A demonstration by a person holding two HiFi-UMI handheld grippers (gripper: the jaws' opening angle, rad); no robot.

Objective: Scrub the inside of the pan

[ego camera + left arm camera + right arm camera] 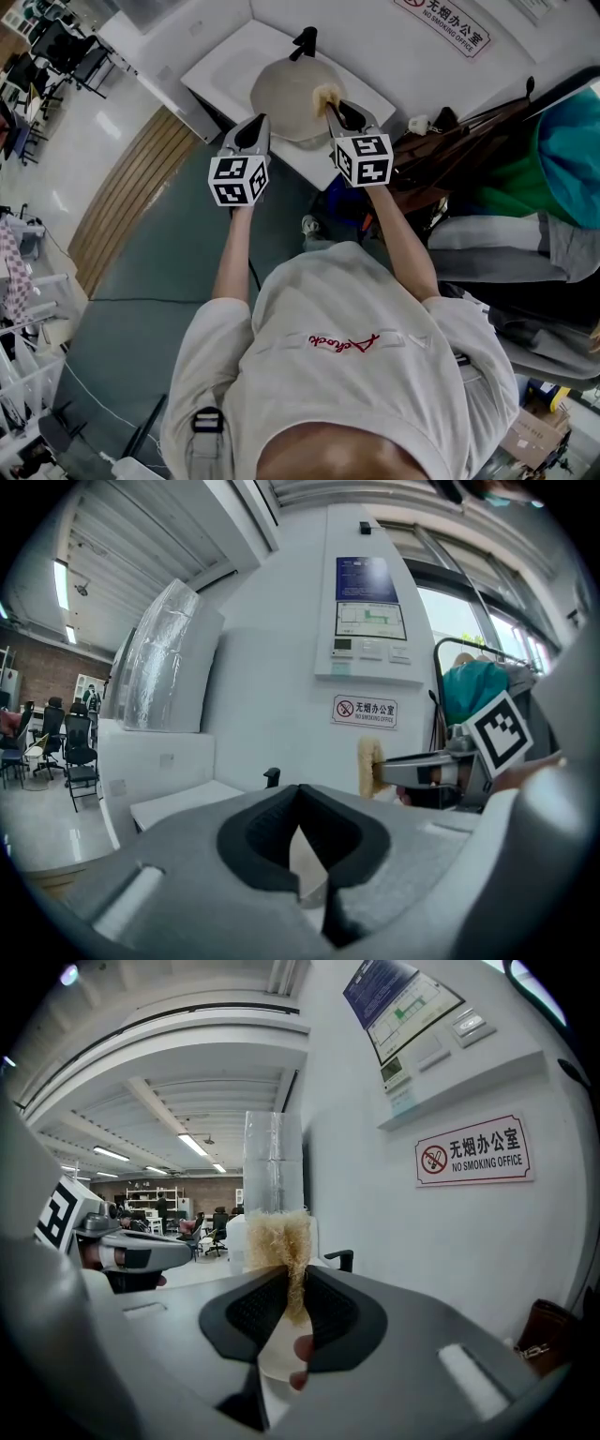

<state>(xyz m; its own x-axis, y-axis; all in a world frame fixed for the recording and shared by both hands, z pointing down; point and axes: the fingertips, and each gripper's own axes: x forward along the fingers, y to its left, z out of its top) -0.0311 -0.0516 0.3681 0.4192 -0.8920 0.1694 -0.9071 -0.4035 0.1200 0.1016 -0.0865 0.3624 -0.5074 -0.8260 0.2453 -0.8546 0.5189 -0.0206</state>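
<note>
Two grippers, one pan (pixel 286 89), one scrubber (pixel 325 94) — all close to the near edge of a white table (pixel 225 66).
The left gripper (pixel 261 120) is clamped on the round pan's left rim, with bare tabletop open on the far left. The pan's matte cream inside faces up, and its single black handle (pixel 305 42) is on the far side. The right gripper (pixel 330 105) pinches the tan, fibrous scrubber over the pan's right side — the wall is just beyond.

pan (pixel 286 98) top: open | wall (pixel 375 52) behind | right: clutter (pixel 450 150), seemingly close
</note>
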